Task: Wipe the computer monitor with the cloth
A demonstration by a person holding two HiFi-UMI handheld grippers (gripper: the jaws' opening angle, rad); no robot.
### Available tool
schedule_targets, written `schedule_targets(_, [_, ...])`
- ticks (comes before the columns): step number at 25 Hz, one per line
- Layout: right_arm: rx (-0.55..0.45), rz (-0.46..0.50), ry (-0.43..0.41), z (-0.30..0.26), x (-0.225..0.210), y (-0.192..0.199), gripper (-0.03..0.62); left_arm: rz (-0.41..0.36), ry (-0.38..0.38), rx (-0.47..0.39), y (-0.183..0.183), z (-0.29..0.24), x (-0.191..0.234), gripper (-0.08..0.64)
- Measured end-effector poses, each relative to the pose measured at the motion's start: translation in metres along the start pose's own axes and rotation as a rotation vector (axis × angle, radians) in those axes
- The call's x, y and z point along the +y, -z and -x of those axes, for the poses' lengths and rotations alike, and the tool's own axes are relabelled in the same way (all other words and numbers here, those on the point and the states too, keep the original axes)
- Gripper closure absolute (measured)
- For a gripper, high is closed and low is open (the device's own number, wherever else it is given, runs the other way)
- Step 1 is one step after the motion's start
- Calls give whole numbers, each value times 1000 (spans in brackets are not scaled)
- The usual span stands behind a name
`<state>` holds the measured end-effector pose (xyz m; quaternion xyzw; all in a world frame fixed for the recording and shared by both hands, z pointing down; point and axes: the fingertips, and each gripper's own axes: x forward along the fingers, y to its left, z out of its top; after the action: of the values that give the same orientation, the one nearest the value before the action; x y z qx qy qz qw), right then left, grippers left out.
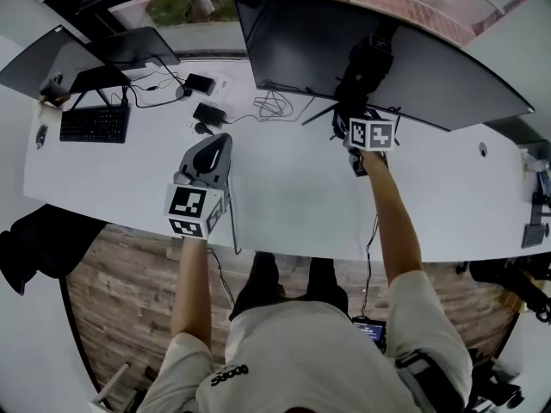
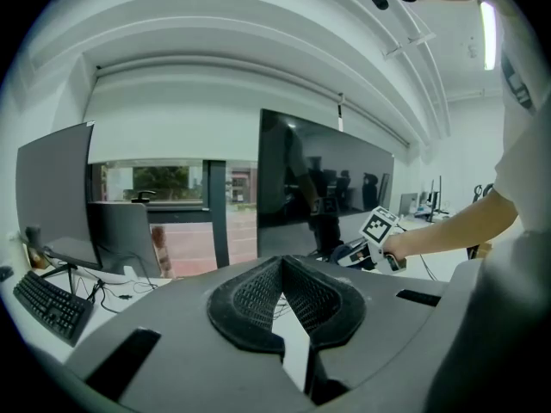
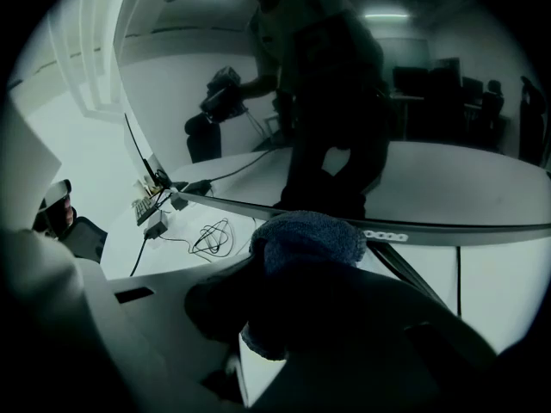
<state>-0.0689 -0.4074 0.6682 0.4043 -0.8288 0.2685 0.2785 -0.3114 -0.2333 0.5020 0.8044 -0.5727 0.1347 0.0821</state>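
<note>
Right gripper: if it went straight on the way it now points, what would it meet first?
The monitor, probably near its lower edge. The right gripper is shut on the cloth, which leads the jaws, so the cloth would touch first. The gap looks small, though depth is unclear.

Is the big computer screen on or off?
Off: the monitor is black all over, with no picture, only mirror-like reflections.

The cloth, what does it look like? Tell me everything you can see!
The cloth is dark bluish and fuzzy, like a soft towel. It is bunched into a lump and pinched between the tongs of the right gripper, with its rounded top poking out. It sits just at the lower edge of the big dark monitor; whether it touches the screen is unclear.
</note>
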Motion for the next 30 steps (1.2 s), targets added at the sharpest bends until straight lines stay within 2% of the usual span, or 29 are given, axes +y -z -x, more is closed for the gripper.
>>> schedule_targets(7, [9,21,-24,-35,68,-16,535,5,1,-14,9,18,44,548])
schedule_targets(15, [34,110,-104,-79,160,-33,535,16,-12,-20,18,37,92,548])
schedule_targets(24, [52,58,-172,-119,235,-52,535,28,-50,-29,20,54,143,548])
schedule_targets(30, [13,81,-111,-122,250,-62,535,26,-50,-39,19,55,152,548])
